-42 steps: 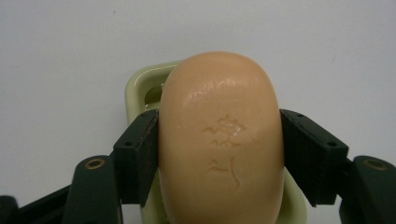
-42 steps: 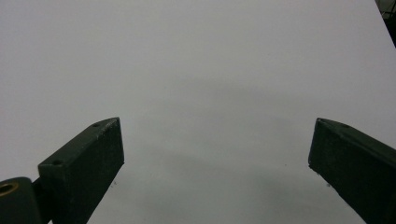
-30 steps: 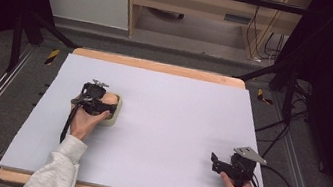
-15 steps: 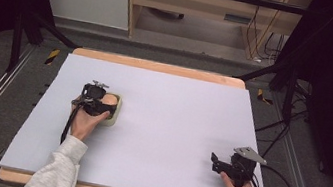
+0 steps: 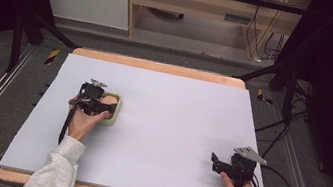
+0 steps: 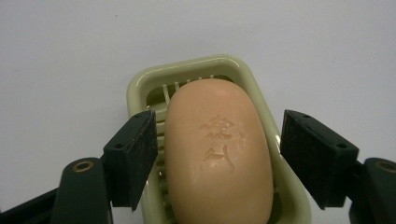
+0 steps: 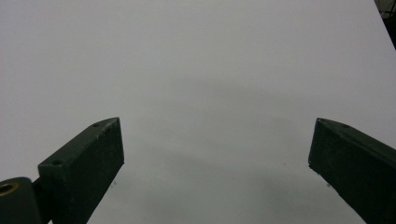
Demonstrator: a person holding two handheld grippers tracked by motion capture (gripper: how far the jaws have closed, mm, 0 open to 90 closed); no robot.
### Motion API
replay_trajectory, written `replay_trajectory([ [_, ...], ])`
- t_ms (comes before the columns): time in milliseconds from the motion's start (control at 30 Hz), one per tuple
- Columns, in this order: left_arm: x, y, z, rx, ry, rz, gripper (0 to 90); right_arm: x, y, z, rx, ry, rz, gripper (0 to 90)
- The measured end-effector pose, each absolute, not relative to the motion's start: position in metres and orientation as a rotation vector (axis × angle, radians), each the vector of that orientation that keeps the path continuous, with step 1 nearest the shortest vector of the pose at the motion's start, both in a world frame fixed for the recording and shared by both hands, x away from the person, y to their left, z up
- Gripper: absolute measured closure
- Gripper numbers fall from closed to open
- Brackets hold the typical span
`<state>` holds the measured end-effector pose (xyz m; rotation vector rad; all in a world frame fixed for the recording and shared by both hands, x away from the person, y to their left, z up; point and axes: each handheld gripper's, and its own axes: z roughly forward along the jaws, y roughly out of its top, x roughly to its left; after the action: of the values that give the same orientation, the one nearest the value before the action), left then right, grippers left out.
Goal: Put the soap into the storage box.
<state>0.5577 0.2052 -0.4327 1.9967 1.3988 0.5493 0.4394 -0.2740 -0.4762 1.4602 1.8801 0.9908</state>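
Observation:
A peach-coloured bar of soap (image 6: 217,154) with a stamped mark lies in a pale green slatted soap dish (image 6: 187,70) on the white table sheet. My left gripper (image 6: 217,135) is open, one black pad on each side of the soap, with a narrow gap on both sides. In the high view the soap (image 5: 112,99) and dish (image 5: 115,119) sit left of centre, with the left gripper (image 5: 107,106) over them. My right gripper (image 5: 214,163) rests near the front right of the table. It is open (image 7: 217,140), with nothing but bare sheet between its jaws.
The white sheet (image 5: 177,110) covers a wooden table whose rim (image 5: 158,66) shows at the back. Metal rails run along both sides on the floor. A cable trails from the right gripper off the table's right edge. Cabinets stand beyond the far edge.

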Motion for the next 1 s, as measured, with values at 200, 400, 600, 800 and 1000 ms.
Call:
replay_trajectory([
  [200, 0.548, 0.207, -0.424, 1.984, 1.357, 0.565, 24.6, 0.439, -0.275, -0.476, 1.463, 1.877, 0.989, 3.7],
  [400, 0.527, 0.209, -0.420, 1.987, 1.293, 0.586, 24.1, 0.438, -0.276, -0.476, 1.465, 1.870, 0.990, 3.7],
  [600, 0.505, 0.218, -0.417, 1.960, 1.257, 0.583, 23.7, 0.438, -0.279, -0.476, 1.476, 1.862, 0.991, 3.7],
  [800, 0.489, 0.228, -0.420, 1.944, 1.241, 0.591, 23.1, 0.437, -0.281, -0.475, 1.483, 1.855, 0.986, 3.7],
  [1000, 0.474, 0.243, -0.434, 1.918, 1.256, 0.587, 22.5, 0.436, -0.284, -0.475, 1.486, 1.847, 0.972, 3.7],
])
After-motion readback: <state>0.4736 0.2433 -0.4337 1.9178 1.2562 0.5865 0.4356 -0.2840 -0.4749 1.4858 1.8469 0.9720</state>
